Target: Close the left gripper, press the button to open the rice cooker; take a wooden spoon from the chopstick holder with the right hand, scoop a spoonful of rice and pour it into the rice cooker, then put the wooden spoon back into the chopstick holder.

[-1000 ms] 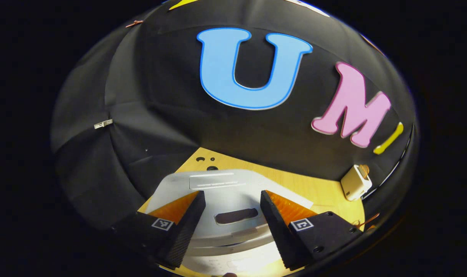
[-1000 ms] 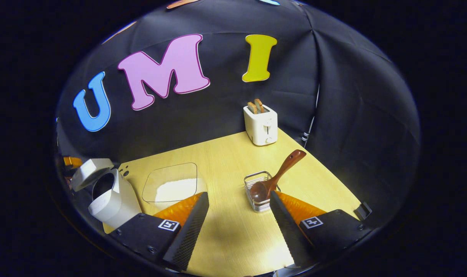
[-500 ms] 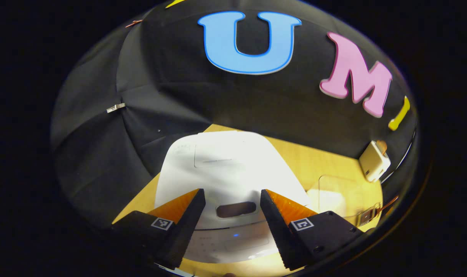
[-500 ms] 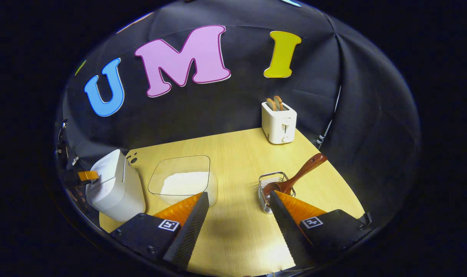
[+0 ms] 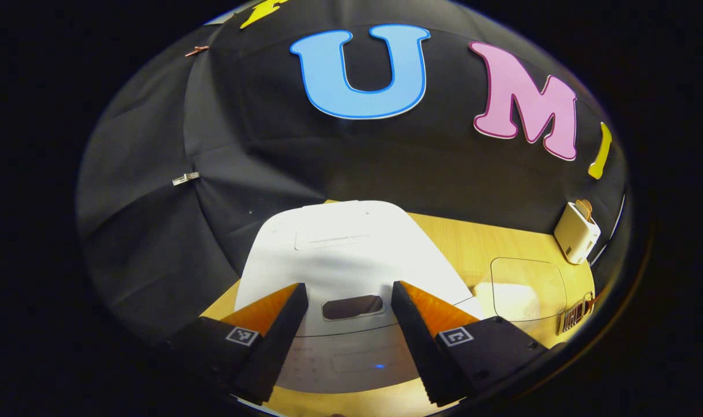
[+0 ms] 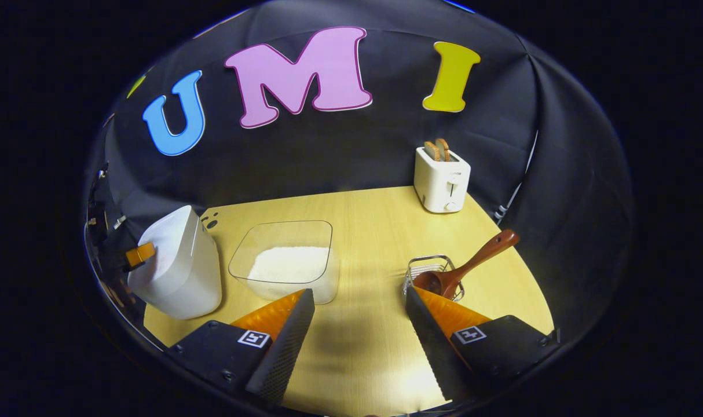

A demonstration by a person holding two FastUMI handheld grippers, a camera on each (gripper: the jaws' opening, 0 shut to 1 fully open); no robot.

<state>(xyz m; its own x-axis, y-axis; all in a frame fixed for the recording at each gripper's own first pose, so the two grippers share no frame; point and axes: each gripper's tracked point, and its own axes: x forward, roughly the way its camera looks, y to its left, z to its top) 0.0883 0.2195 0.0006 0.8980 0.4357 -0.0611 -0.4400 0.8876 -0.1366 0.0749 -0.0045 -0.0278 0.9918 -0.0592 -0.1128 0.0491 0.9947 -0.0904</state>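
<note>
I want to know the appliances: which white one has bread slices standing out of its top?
The toaster by the back wall; the rice cooker has a plain shut lid.

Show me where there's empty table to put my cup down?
The widest bare patch of table lies between the rice container and the toaster, reaching forward to the right tongs. It is tighter on the left, where the rice cooker stands close beside the container, and on the right by the chopstick holder with its wooden spoon.

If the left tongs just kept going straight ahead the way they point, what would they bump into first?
Most likely the white rice cooker: the open left tongs frame the dark slot in its closed lid, with nothing between. How far off it is, I cannot tell.
</note>
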